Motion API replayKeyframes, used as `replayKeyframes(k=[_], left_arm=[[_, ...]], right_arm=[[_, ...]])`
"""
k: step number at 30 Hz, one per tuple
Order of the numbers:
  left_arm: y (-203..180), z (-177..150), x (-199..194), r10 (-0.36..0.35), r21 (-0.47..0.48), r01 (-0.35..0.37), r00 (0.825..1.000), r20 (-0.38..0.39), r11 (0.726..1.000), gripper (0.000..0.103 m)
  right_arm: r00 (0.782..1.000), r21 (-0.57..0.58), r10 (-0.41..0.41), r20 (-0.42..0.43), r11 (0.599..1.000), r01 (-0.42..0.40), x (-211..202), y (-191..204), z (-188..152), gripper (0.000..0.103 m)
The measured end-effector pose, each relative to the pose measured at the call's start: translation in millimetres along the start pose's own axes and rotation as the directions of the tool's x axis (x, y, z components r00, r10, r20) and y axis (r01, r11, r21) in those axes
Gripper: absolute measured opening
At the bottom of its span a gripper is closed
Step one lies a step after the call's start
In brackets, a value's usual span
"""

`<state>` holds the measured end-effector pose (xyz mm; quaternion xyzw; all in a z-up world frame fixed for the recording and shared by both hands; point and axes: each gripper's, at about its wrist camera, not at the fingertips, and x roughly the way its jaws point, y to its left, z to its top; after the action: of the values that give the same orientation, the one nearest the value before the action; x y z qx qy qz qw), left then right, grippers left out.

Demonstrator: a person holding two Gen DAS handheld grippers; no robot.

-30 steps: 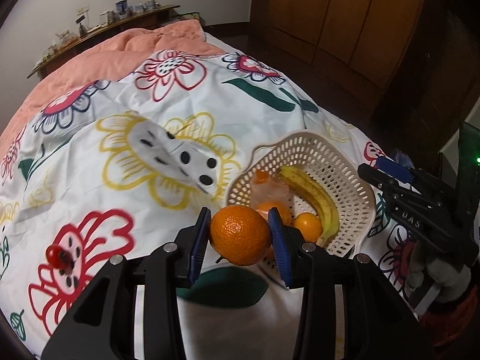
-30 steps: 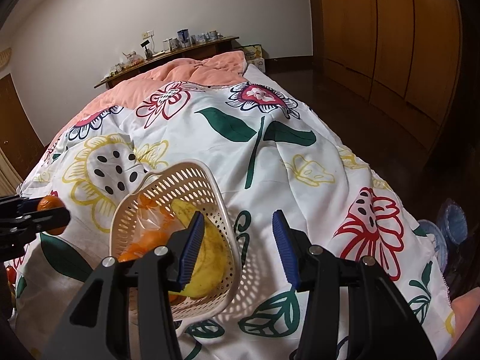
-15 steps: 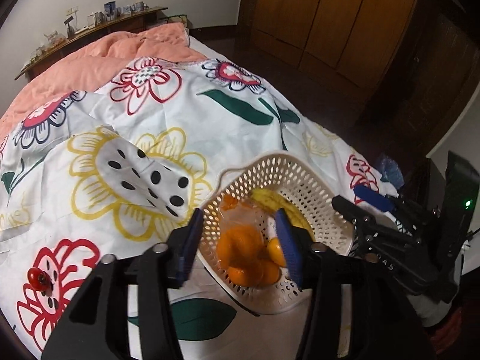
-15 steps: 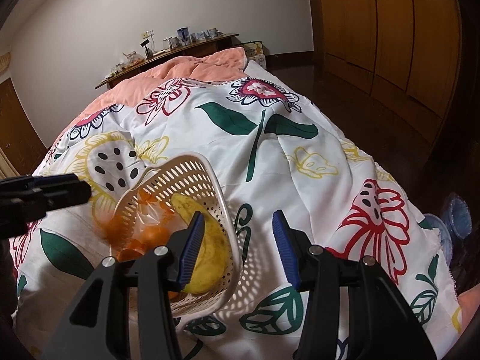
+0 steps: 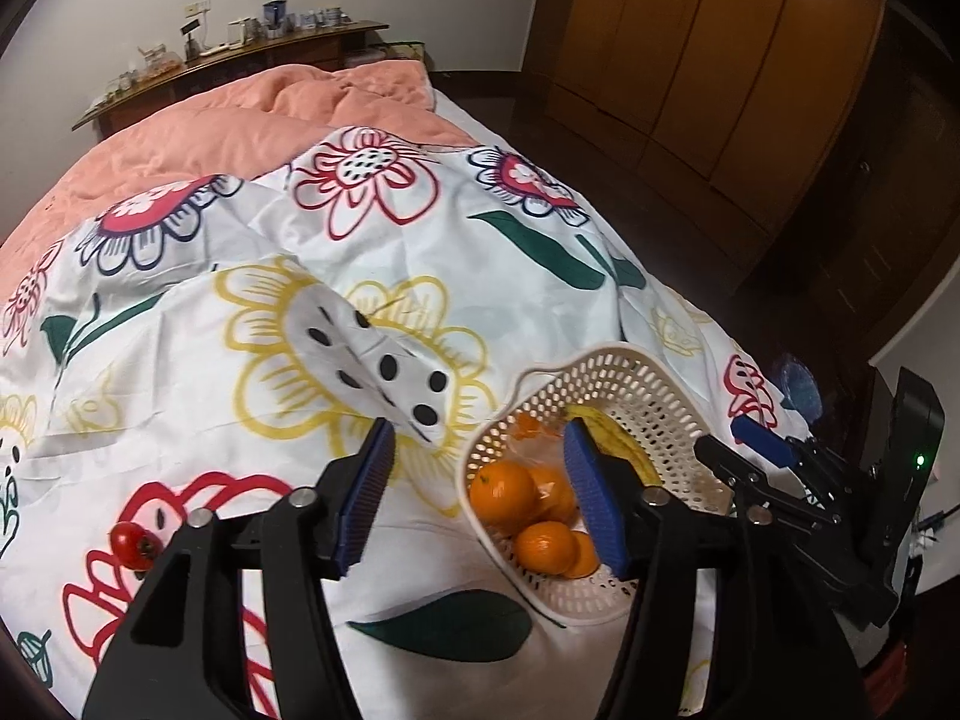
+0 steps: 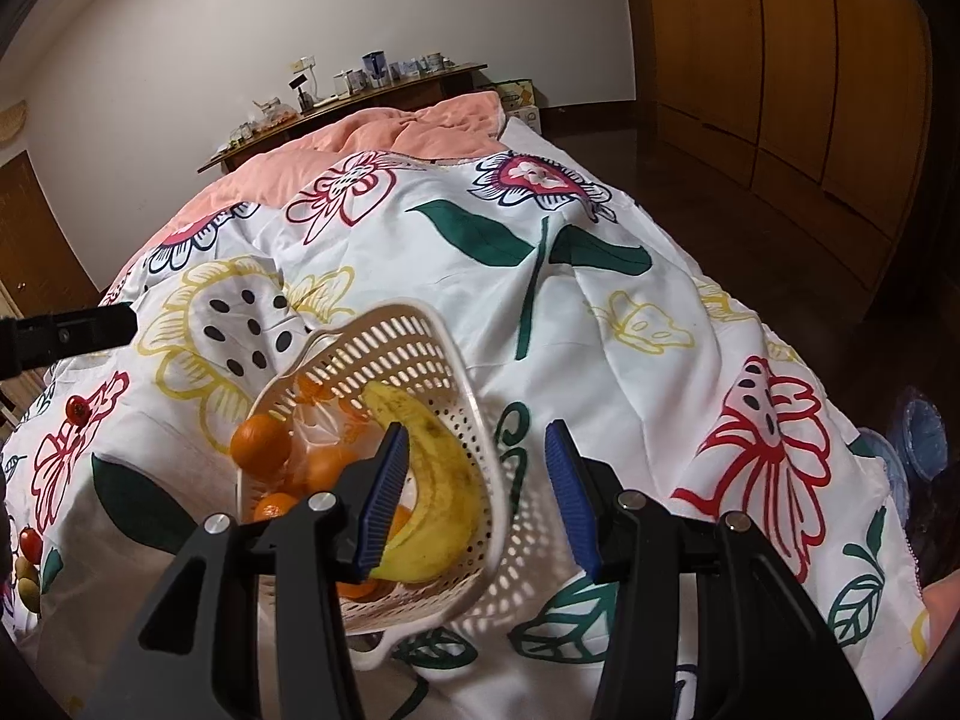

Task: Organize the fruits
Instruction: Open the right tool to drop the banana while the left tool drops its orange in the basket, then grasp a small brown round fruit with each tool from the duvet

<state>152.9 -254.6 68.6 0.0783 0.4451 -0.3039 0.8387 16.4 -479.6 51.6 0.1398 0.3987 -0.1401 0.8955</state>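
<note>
A white perforated plastic basket [image 5: 645, 381] lies tilted on a flower-print quilt [image 5: 300, 276], its open side turned toward the cameras. Inside it lie round, bright oranges [image 5: 503, 492]: three show clearly in the left wrist view, and more orange shapes sit behind a crumpled clear bag [image 6: 336, 423], too hidden to count. One yellow banana [image 6: 441, 480], speckled with brown, curves along the basket's right wall.

From the left, in the right wrist view: small yellowish fruits [image 6: 27, 576] lie at the quilt's edge, too cut off to count, with one red tomato [image 6: 31, 543] just above them. A second tomato [image 6: 78, 408] rests farther up on a red flower; the left wrist view shows it at the far left [image 5: 133, 543], well apart from the basket.

The left gripper [image 5: 480, 498] has just been opening. Its blue-padded jaws stand about half apart with nothing between them, and its right finger is in front of the basket's mouth. The right gripper [image 6: 477, 495] holds its jaws somewhat apart; the basket's right rim appears in the gap between them, but neither pad presses on it. Its left pad [image 6: 384, 498] overlaps the banana in the picture; whether it touches, I cannot tell.

At the head of the bed lies a pink blanket [image 5: 240, 120].
</note>
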Motion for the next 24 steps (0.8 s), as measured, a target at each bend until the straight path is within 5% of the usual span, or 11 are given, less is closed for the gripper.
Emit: replayKeyframes(k=[24], left_arm=[[110.9,-12.8,-68.5,0.159,-0.172,-0.143,0.984,0.08,0.975,0.068]], right_arm=[[0.999,0.038,-0.002,0.046,0.999,0.0,-15.4,12.1,10.1,0.054]])
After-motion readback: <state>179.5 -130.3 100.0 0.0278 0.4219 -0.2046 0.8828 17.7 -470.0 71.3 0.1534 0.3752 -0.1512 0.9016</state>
